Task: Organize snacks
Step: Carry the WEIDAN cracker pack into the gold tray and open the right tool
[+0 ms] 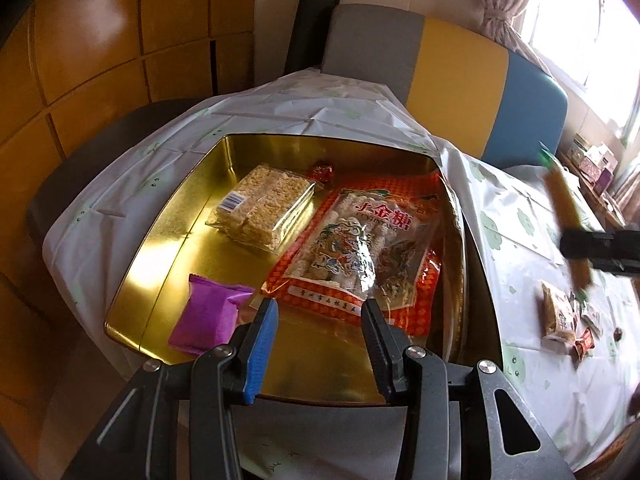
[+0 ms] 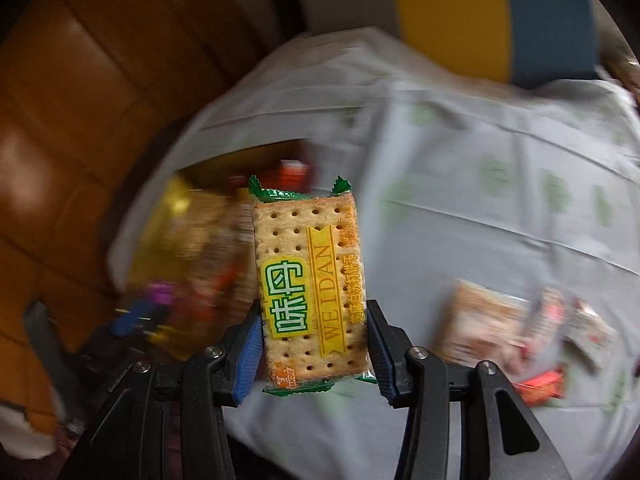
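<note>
Cracker packet (image 2: 310,284), a green-edged clear wrapper marked WEIDAN, stands upright with its long axis along the fingers of the right gripper (image 2: 316,346), clamped on its lower half. The shallow gold metal tin (image 1: 168,240) lies ahead and to the left of it — judged the packet's destination. The left gripper (image 1: 320,344) hovers over the tin's near edge, fingers apart and empty, just beside a purple foil pouch (image 1: 208,316). More small wrapped snacks (image 1: 560,316) lie on the white cloth-covered table (image 1: 532,376).
</note>
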The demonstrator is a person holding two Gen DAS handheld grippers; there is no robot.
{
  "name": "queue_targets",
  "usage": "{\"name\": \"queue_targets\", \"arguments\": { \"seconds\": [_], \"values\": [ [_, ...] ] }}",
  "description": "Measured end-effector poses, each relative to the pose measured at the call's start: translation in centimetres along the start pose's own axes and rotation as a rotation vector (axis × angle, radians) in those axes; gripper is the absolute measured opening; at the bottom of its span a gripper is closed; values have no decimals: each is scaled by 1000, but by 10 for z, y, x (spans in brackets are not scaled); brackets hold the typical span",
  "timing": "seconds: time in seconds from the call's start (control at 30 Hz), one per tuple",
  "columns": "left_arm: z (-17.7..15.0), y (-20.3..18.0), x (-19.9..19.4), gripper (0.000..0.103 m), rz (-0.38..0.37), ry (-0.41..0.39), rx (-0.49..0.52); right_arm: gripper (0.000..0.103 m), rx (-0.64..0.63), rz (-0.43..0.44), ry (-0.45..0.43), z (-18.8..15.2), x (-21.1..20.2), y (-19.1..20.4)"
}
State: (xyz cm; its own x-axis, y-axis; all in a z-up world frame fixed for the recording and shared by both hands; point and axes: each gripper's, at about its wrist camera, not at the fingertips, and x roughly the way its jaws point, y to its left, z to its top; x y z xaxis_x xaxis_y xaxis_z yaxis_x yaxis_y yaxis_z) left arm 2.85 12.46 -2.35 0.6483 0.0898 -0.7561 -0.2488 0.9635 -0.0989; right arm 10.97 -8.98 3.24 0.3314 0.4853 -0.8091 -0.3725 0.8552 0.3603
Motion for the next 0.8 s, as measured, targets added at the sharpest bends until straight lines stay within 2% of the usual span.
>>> {"name": "queue_targets", "arguments": {
  "seconds": [0.17, 0.37, 0.47, 0.53, 0.57, 0.8],
  "values": [
    [2, 10, 0, 44, 18, -3, -39, 49, -23, 71, 23, 29, 35, 50],
    [4, 27, 3, 44, 44, -1, -112, 49, 21, 140, 50, 44, 67, 74],
    [4, 32, 7, 44, 53, 7, -132, 52, 52, 177, 59, 52, 82, 82],
    [4, 34, 9, 44, 58, 13, -132, 60, 56, 192, 78, 52, 92, 85],
    [3, 35, 9, 44, 59, 13, -132, 64, 61, 183, 75, 50, 94, 84],
    [-1, 31, 13, 44, 63, 27, -118, 64, 2, 100, 60, 28, 78, 69]
  ]
}}
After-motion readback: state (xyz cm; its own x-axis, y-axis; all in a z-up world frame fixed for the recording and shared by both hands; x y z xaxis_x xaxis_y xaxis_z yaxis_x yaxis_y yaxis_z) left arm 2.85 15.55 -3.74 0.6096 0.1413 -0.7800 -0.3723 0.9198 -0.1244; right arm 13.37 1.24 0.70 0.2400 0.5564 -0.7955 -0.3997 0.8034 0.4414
